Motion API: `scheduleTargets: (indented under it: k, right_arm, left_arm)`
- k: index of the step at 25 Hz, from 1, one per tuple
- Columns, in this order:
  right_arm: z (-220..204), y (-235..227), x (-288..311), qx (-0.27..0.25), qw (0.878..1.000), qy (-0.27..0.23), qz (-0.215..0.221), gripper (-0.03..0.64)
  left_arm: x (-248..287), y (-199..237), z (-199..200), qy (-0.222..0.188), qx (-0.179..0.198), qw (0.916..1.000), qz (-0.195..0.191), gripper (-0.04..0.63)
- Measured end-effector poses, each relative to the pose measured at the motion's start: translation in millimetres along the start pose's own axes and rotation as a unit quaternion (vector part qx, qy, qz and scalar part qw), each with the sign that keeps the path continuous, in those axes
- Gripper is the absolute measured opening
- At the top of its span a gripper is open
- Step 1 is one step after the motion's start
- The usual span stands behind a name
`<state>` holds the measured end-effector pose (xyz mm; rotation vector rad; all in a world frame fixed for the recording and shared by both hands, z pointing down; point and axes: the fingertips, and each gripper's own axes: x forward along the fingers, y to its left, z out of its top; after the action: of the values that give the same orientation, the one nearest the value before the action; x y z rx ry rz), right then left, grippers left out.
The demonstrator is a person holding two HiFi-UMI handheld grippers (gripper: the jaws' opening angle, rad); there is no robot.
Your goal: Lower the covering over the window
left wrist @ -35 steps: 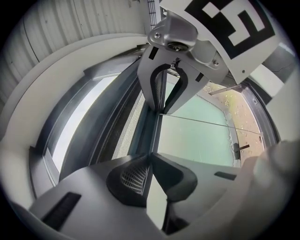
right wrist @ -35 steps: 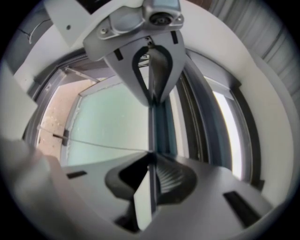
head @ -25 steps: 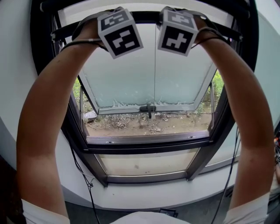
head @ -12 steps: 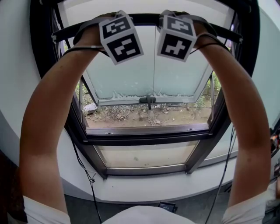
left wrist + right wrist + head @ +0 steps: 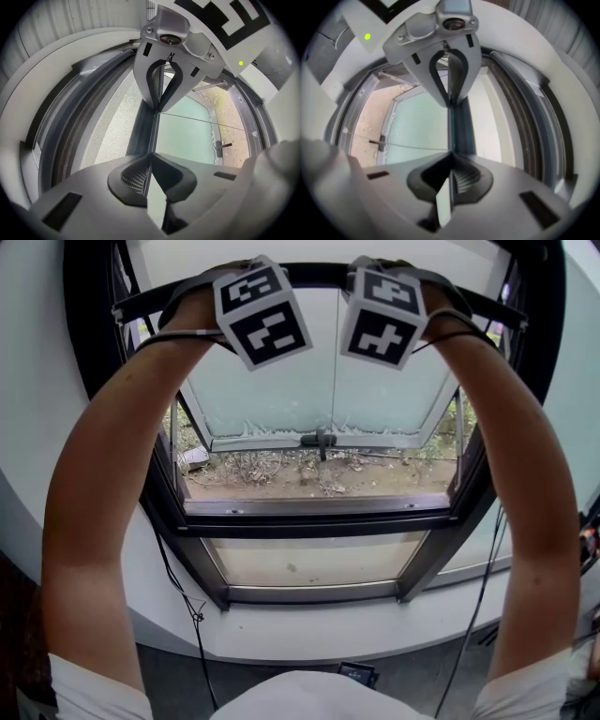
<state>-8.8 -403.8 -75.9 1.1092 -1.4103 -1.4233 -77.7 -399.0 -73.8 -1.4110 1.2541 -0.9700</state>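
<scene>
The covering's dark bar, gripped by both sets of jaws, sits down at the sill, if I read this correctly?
No: the dark bar is at the top of the window, above the sill, as the head view shows. The left gripper and right gripper do grip it.

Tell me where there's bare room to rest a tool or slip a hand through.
White sill under the lower pane: bare between the hanging cables. Gap under the tilted sash: looks open to outside. Crowded up top, where left gripper and right gripper clamp the dark bar.
</scene>
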Motion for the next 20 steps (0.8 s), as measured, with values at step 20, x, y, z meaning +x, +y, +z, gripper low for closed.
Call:
scheduleTargets:
  k: [20]
  right_arm:
    - [1.2,12.9,0.5,-0.031,0.999,0.026,0.022,0.029]
  left_arm:
    - [0.9,-12.8,-3.3,0.018,0.014,0.9993,-0.030,0.034]
